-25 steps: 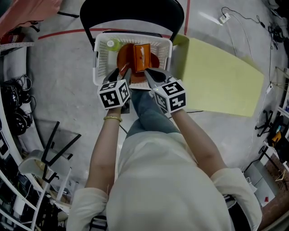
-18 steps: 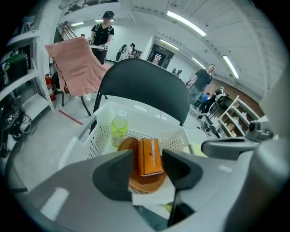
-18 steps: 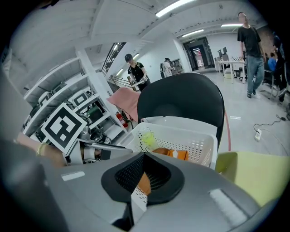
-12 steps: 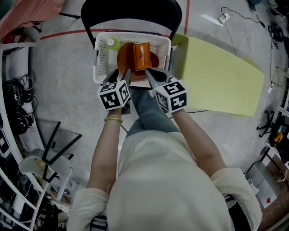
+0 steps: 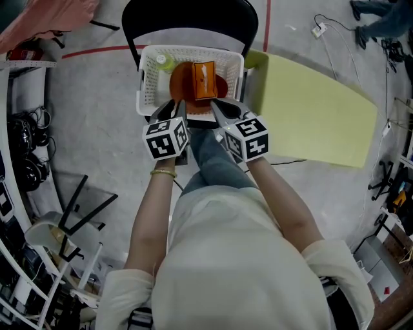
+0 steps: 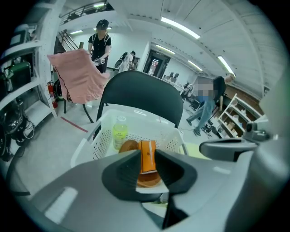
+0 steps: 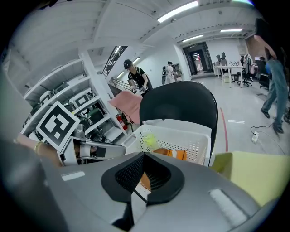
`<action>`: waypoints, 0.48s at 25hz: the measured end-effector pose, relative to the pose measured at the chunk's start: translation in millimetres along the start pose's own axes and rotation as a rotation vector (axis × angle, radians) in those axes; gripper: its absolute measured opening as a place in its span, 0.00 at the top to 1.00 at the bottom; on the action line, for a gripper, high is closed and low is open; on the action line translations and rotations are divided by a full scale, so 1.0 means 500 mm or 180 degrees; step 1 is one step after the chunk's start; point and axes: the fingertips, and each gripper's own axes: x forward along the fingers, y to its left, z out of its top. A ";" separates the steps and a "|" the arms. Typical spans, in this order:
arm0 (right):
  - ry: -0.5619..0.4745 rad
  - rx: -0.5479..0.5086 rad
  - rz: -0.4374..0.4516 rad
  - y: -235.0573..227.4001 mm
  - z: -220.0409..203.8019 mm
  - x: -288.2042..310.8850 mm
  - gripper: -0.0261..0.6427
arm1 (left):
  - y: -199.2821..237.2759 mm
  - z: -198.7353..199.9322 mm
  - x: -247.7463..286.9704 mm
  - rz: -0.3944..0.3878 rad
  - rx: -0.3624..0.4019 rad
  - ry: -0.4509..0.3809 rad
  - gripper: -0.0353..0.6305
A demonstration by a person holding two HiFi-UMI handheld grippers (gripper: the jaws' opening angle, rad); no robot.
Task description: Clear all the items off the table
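The left gripper (image 5: 175, 108) and the right gripper (image 5: 218, 106) hang side by side over the person's knees, tips at the near rim of a white perforated plastic basket (image 5: 148, 80). The left gripper's jaws have just been closing and now stand a narrow gap apart with nothing between them. The right gripper's jaws are pressed together, empty.

The basket sits on the seat of a black chair (image 5: 187, 19). In it lie a round orange plate (image 5: 182, 84), an orange rectangular box (image 5: 204, 80) on top of the plate, and a yellow-green plastic bottle (image 5: 164, 62) in the far left corner.

Only the left gripper view lines the box up in the gap of its jaws, and it alone shows a pink cloth (image 6: 79, 81) draped behind the chair and a standing person (image 6: 99, 43) beyond. Only the head view shows the whole flat yellow-green table (image 5: 316, 109), whose near corner lies just beside the basket's right wall.

Grey floor lies open left of the chair as far as the crowded shelves (image 5: 19, 161). A red floor line (image 5: 97, 48) runs behind the chair.
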 end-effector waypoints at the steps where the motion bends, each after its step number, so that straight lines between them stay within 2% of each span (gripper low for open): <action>1: -0.0013 -0.0007 -0.0004 0.004 -0.001 -0.005 0.96 | -0.003 0.000 -0.007 -0.0010 0.0012 -0.0022 0.81; 12: -0.0171 -0.0076 -0.0124 0.020 -0.018 -0.090 0.96 | -0.063 -0.025 -0.078 -0.0128 0.0125 -0.0128 0.91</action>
